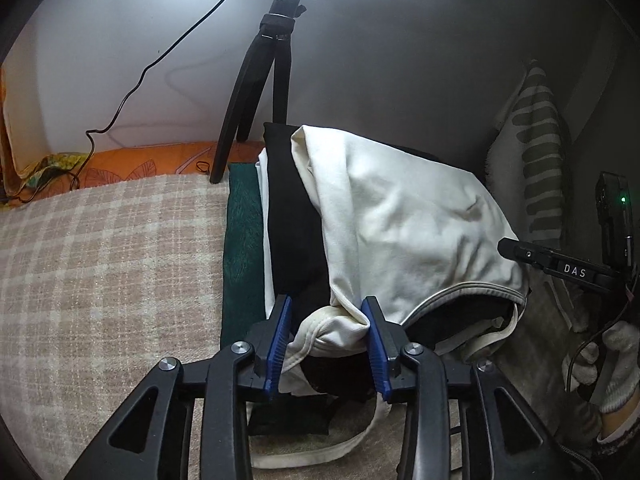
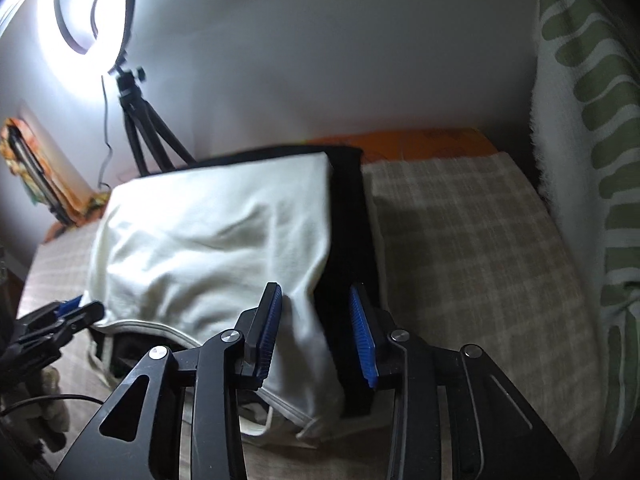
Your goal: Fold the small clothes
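A cream-white garment (image 1: 404,232) lies draped over a stack of folded clothes, black (image 1: 296,224) and dark green (image 1: 242,240), on a checked blanket. My left gripper (image 1: 326,320) has its jaws apart, with a bunched corner of the white garment between the blue pads. My right gripper (image 2: 316,320) also has its jaws apart, straddling the right edge of the white garment (image 2: 208,240) and the black cloth (image 2: 352,232) beneath it. The right gripper's tip also shows in the left wrist view (image 1: 516,250). The left gripper also shows in the right wrist view (image 2: 68,312).
The beige checked blanket (image 1: 100,264) covers the bed. A ring light on a black tripod (image 1: 256,92) stands behind the stack by the wall, its cable trailing left. A green-striped white pillow (image 2: 592,152) leans on the right. An orange sheet (image 1: 152,160) shows at the back.
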### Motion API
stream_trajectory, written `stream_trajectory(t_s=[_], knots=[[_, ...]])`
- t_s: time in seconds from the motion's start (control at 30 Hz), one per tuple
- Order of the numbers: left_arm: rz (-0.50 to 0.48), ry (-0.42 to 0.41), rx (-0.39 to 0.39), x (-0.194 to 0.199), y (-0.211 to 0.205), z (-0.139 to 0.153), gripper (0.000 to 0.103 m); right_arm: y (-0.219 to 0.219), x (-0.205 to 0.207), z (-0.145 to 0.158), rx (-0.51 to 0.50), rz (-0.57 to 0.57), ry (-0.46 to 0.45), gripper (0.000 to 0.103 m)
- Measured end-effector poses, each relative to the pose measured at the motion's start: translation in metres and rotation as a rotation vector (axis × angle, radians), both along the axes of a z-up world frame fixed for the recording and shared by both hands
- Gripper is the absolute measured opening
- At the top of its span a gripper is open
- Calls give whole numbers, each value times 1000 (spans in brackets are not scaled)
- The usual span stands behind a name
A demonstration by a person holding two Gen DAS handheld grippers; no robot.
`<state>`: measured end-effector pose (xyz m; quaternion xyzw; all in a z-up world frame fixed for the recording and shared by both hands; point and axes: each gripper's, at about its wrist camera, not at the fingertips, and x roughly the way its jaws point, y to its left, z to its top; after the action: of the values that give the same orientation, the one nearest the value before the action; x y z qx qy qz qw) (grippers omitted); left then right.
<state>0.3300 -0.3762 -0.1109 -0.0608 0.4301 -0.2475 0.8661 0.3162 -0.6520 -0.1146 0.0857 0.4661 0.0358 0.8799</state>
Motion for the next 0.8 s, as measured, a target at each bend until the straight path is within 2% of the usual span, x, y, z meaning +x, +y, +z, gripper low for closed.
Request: stream_trajectory(t_s=[0.37,0.8], knots=[[7,-30,35,-26,20,15,43,8,-29,19,-60,-34,-30,39],[-26,-91,41,-85,46,52,46,34,-91,71,-62,-69,-121,39]])
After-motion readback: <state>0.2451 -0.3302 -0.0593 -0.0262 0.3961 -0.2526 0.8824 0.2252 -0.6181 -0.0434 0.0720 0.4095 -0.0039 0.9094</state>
